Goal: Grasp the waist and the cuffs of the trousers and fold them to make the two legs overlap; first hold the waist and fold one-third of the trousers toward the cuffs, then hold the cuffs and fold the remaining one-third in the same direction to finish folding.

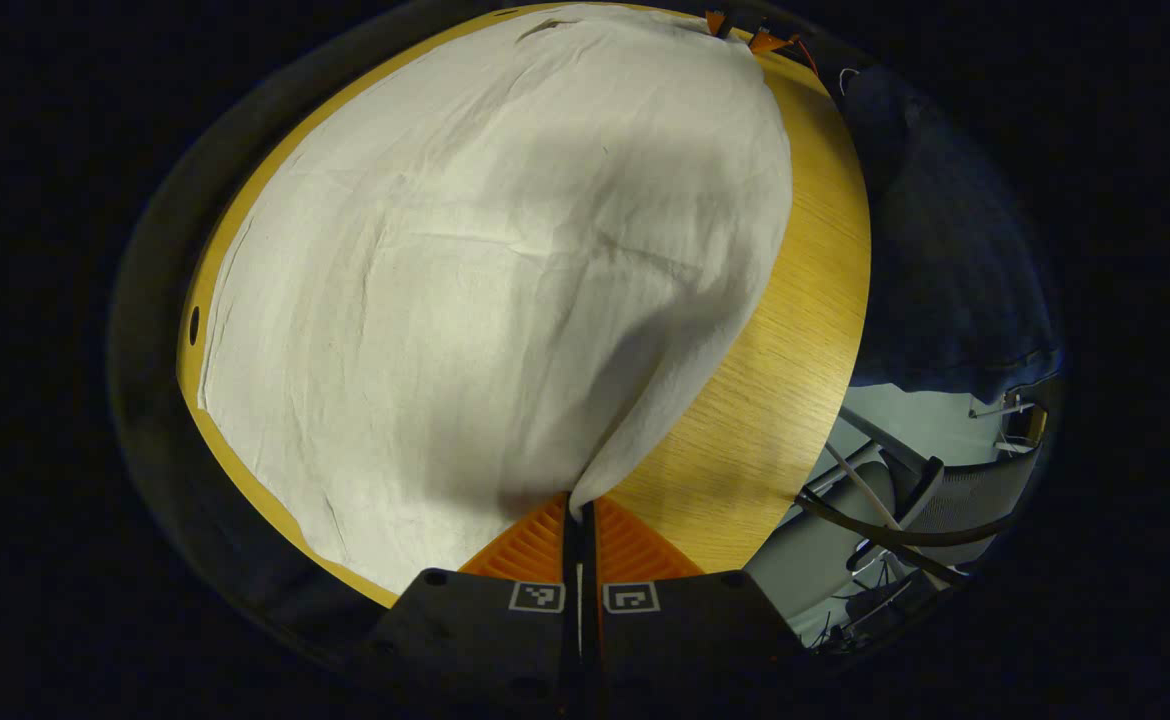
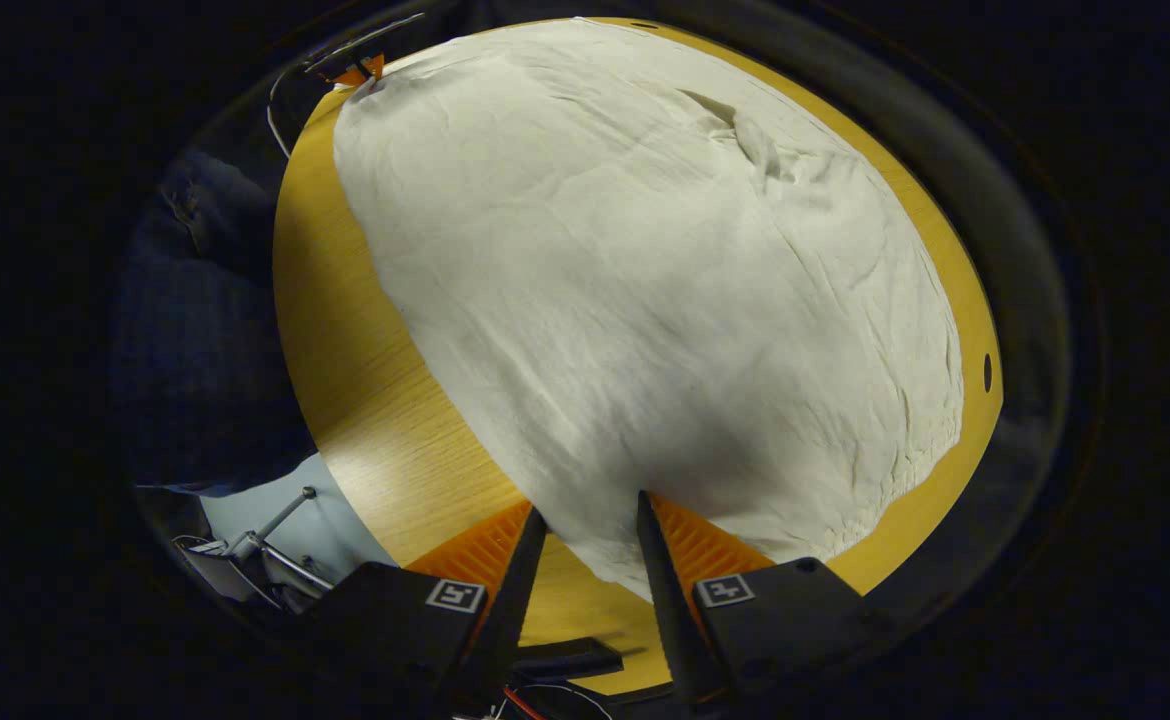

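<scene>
The left tongs (image 1: 581, 512) are sitting closest in the left gripper view, their fingers pressed together and pinching a corner of the pale cream, wrinkled cloth trousers (image 1: 505, 280). From that pinched corner the fabric is rising in a taut ridge and then spreading out flat across the round, light wooden bench (image 1: 795, 380). The trousers are covering most of the bench top, leaving a bare strip of wood along the near edge beside the tongs and a thin rim along the far edge. Off the bench's near edge, a grey mesh office chair (image 1: 955, 490) is standing on a pale floor.

In the right gripper view, the right tongs (image 2: 590, 522) are standing apart, with the edge of the trousers (image 2: 645, 300) lying between the two fingers and reaching down toward the camera; whether the fingers are touching the cloth I cannot tell. The fabric is stretching away from them over the bench (image 2: 365, 400), with a small raised fold showing near the far edge. At the far end of the cloth, the other tongs are showing small against the bench rim, at the trousers' corner.
</scene>
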A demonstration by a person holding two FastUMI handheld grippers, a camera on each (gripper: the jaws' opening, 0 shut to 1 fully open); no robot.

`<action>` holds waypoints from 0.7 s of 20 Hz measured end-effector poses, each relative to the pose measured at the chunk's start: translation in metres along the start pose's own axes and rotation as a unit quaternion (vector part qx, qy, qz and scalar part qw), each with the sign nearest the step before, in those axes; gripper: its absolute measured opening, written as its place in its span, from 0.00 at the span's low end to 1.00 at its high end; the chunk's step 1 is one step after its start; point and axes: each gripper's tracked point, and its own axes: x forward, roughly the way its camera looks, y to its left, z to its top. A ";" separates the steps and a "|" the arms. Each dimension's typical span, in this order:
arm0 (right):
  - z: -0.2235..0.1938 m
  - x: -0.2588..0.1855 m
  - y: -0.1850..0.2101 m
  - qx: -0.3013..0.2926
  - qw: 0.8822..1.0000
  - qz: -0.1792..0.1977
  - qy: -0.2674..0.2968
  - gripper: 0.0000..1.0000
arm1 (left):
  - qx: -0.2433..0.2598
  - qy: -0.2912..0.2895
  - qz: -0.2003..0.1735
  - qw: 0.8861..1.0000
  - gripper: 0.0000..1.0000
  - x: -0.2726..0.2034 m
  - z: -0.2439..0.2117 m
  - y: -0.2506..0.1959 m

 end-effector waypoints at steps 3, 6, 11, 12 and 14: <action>0.001 -0.001 -0.008 0.003 1.000 -0.015 0.003 0.34 | 0.000 0.002 -0.002 1.000 0.00 0.000 0.000 0.000; 0.001 -0.003 -0.012 0.028 0.999 -0.025 0.006 0.12 | -0.002 0.004 -0.001 1.000 0.00 0.000 0.001 0.000; -0.001 -0.001 -0.014 0.078 0.996 -0.042 0.011 0.05 | -0.019 -0.008 0.004 1.000 0.00 0.002 0.001 0.001; -0.001 -0.001 -0.014 0.087 0.995 -0.047 0.010 0.05 | -0.030 -0.009 0.004 1.000 0.00 0.002 0.001 0.001; 0.000 -0.001 -0.014 0.110 0.992 -0.063 0.001 0.00 | -0.056 -0.019 0.006 0.998 0.00 0.002 0.002 0.001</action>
